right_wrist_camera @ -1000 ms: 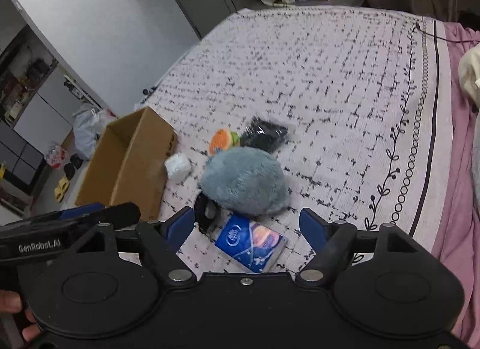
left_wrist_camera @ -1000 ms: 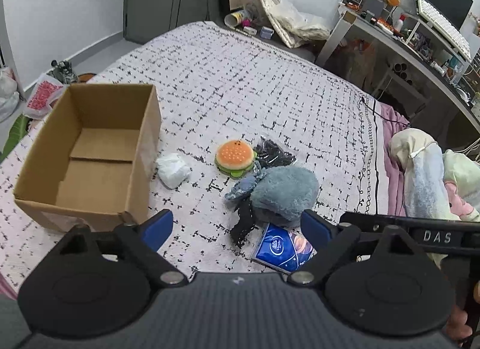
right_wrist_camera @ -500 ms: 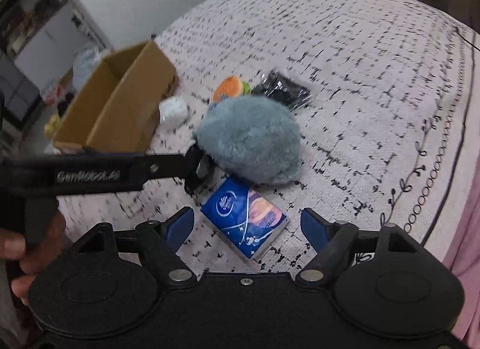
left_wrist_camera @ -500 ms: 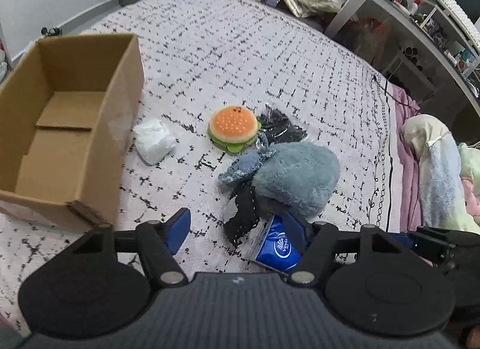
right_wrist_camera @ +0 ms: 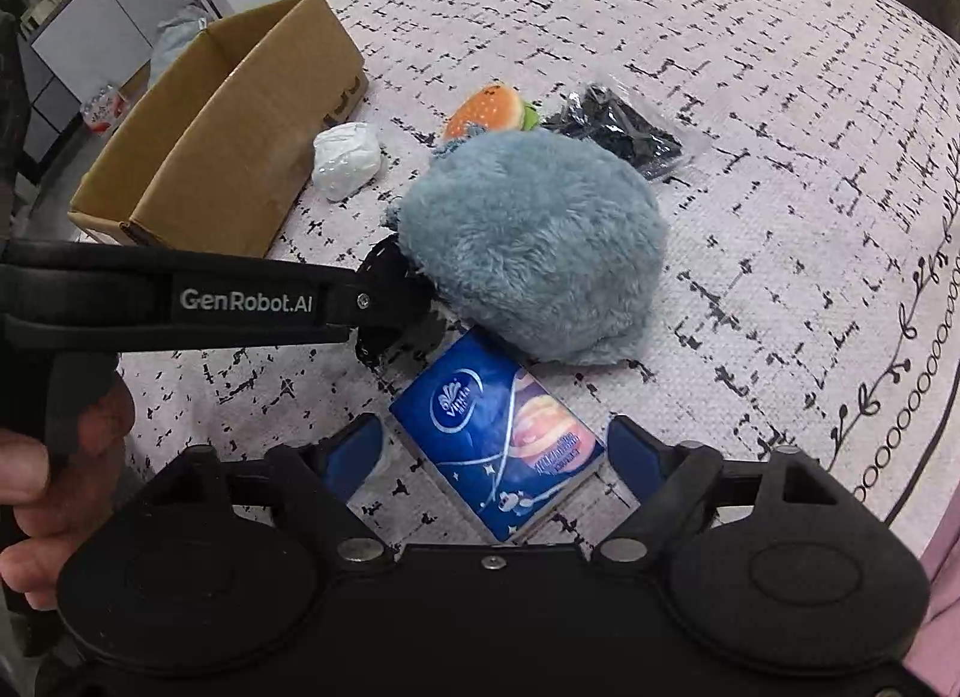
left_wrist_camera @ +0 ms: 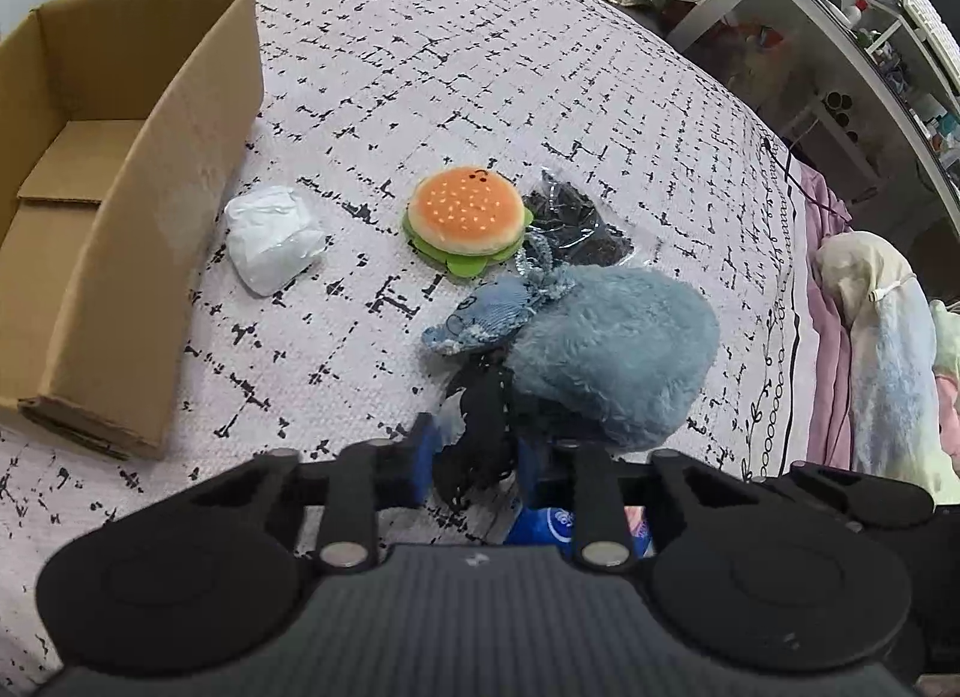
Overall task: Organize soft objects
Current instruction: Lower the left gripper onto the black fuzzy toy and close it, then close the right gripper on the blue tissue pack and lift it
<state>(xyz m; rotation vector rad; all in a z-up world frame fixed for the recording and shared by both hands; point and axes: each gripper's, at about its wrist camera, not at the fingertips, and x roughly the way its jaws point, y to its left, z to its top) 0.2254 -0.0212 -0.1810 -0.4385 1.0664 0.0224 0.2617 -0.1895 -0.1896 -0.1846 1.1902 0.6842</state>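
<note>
— Looking down your left gripper, what do you have between the blue pads?

— You have a piece of black lacy fabric there. Your jaws have just been closing, and now they stand narrow with the pads pressing the fabric from both sides. It lies at the near edge of the fluffy grey-blue plush toy, partly tucked under it.

— And your right gripper?

— Your jaws there have just been opening and stand wide, holding nothing. The dark blue tissue packet with the planet print lies flat on the bedspread between the two blue pads, which do not press on it. One corner of the packet sits just beside the plush toy.

— Where are your other soft things?

— On the white bedspread with black dashes, beyond the plush: a round orange-and-green burger plush, a clear bag of black items touching it, a small blue denim piece against the plush, and a crumpled white bundle just beside the open brown cardboard box. Inside the box only its flaps show.
</note>
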